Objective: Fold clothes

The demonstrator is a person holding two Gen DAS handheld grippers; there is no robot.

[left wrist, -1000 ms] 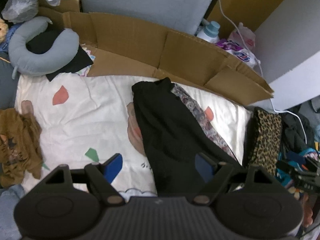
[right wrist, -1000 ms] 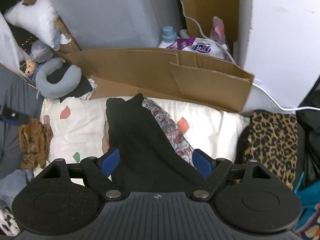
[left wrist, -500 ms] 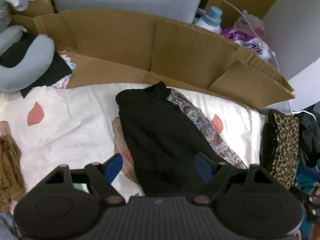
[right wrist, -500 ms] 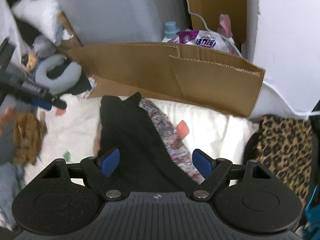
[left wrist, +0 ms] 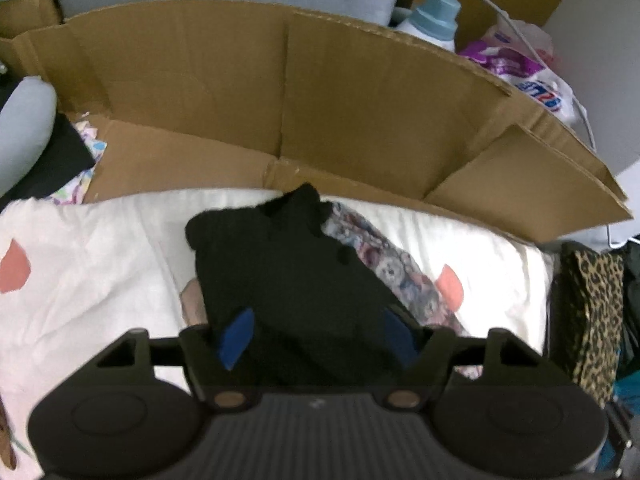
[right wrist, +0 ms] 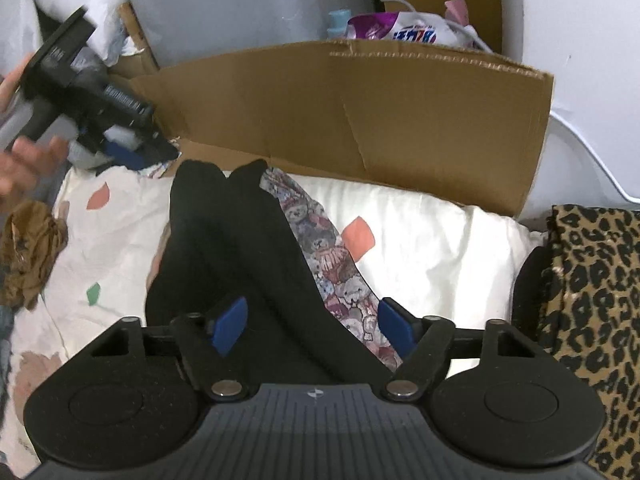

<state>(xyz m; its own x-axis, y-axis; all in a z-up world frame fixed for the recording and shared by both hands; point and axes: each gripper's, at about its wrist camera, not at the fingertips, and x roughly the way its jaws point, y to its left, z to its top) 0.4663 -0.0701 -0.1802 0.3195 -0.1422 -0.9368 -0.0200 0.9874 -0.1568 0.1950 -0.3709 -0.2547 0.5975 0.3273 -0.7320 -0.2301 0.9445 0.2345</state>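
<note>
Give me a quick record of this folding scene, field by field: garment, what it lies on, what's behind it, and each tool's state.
garment: black garment, lying lengthwise over a bear-print cloth
surface: white bedding with coloured patches
behind: cardboard sheet
right side: leopard-print fabric
left tool: closing, garment between its fingers
right tool: closing, above the garment

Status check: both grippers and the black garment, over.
Left gripper and right gripper closing, nothing pinched yet. Black garment unfolded on bedding. Nothing blocking.
</note>
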